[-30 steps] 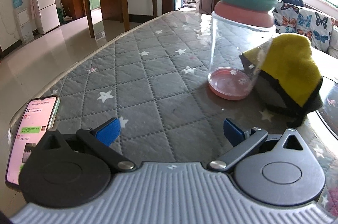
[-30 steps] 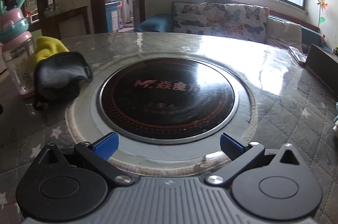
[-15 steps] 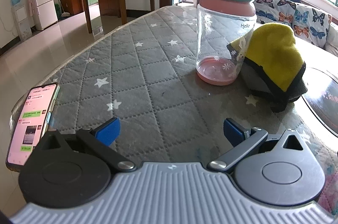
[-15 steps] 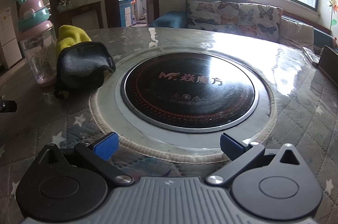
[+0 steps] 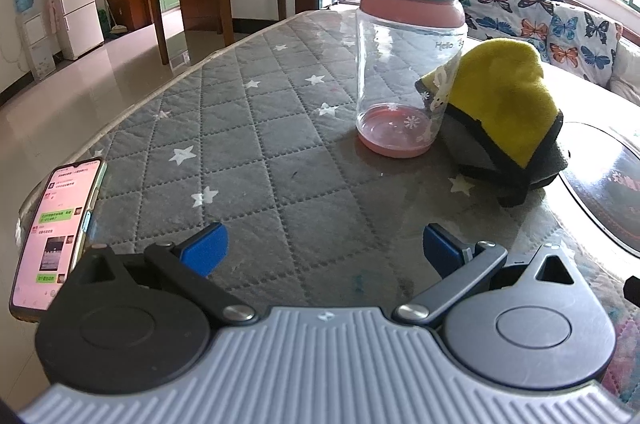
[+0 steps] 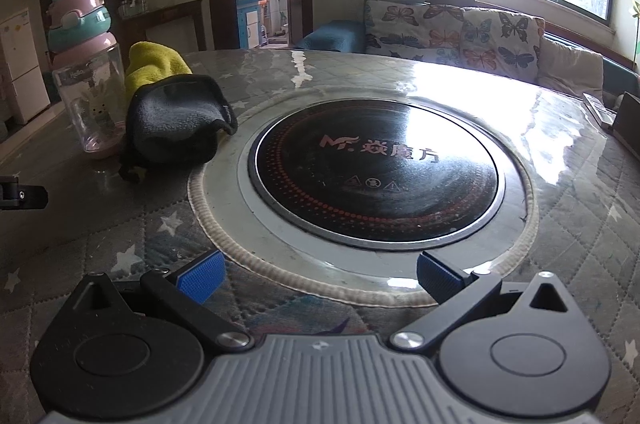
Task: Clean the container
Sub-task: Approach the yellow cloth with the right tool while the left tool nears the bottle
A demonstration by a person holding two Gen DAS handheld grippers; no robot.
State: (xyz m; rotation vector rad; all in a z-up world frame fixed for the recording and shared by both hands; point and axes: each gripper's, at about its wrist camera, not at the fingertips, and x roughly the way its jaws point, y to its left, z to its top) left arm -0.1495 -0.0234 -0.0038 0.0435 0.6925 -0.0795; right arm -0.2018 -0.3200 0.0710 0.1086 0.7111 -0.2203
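Phone [image 5: 56,236] at the far left edge of the table [image 5: 256,152], well left of the bottle [image 5: 408,64], screen lit. Left gripper [image 5: 324,248] hangs low over the quilted cover, blue pads spread wide, nothing between them. The bottle stands ahead and a touch right of it, upright, long axis vertical: clear body, pink base, pink-and-teal cap on, antlers on top. Looks empty. The yellow-and-grey cloth [image 5: 508,120] is slumped against the bottle's right side, touching. Further right, the round black cooktop [image 6: 376,160], and over its near rim the right gripper [image 6: 318,276], also spread, holding nothing. The left one looks nearer the bottle; the cloth is within reach of the right.
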